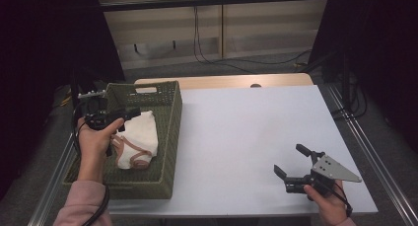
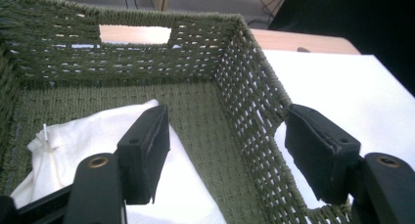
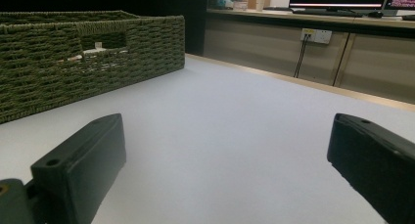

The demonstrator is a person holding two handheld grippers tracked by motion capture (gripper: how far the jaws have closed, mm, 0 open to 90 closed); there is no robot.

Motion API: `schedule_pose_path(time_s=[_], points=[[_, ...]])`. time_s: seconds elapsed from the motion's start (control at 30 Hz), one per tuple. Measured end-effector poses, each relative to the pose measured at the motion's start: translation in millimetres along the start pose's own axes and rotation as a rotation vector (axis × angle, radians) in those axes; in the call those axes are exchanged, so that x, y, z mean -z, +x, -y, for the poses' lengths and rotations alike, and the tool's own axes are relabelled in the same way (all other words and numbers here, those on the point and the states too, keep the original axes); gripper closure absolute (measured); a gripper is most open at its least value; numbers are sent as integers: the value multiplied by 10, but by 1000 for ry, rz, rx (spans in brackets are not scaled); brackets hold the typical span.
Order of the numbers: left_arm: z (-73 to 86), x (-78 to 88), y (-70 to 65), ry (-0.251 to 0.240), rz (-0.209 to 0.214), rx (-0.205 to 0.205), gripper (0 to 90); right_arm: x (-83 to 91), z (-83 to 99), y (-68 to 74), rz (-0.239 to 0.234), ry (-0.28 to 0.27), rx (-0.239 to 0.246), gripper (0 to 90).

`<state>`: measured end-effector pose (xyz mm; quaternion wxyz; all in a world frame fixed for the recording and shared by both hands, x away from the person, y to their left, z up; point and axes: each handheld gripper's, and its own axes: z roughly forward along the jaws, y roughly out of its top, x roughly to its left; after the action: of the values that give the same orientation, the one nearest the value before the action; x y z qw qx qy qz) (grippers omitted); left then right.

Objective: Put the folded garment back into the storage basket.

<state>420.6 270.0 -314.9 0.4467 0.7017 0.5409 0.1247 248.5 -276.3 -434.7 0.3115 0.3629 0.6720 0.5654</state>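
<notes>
White worktop (image 1: pixel 246 137) | woven basket (image 1: pixel 170 132) at left edge | white garment (image 1: pixel 140 137) lies inside, seemingly delivered | left claw (image 2: pixel 227 145) spread, empty | right claw (image 1: pixel 292 163) spread, idle.

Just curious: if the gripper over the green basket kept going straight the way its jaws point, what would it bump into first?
Probably the basket, about where its floor meets the far wall; the left gripper is open and empty. Depth is uncertain.

One woven basket (image 1: pixel 170 132), one white cloth (image 1: pixel 140 137) inside it — and two grippers, left (image 1: pixel 129 113) and right (image 1: pixel 291 162).
</notes>
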Motion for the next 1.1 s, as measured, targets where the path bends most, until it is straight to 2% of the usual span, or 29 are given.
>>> schedule_pose_path(time_s=[0.17,0.2,0.23,0.27,0.37,0.4,0.6,0.63,0.87,0.9,0.93,1.0,1.07,1.1], points=[[38,12,-37,-20,21,-6,285,1,0,0,0,2,0,6],[47,21,-50,-12,19,-4,276,-2,2,-1,0,0,0,6],[53,15,-50,-29,18,-14,269,-4,2,0,0,1,-1,6],[60,27,-69,-13,13,-4,264,-3,1,2,3,3,1,6],[70,26,-73,-37,18,-26,250,-3,-1,3,-4,-1,3,6],[75,33,-92,-22,17,-19,245,-2,0,3,0,-1,1,6],[98,41,-144,-43,26,-52,217,-4,-1,3,-3,-1,3,6],[111,38,-162,-48,39,-45,210,-5,0,4,-3,-1,2,6],[161,37,-211,-68,49,-66,185,-4,-1,3,-3,-2,2,6],[177,38,-221,-73,61,-53,185,-4,-1,4,-3,-1,2,6],[181,31,-216,-86,57,-68,180,-2,0,2,-2,1,6,6],[202,37,-232,-82,64,-58,176,-3,-1,6,-3,0,4,6],[211,34,-230,-90,56,-83,169,-3,-1,7,-3,0,2,6],[224,39,-240,-88,65,-77,167,-3,-1,5,-3,0,3,6]])
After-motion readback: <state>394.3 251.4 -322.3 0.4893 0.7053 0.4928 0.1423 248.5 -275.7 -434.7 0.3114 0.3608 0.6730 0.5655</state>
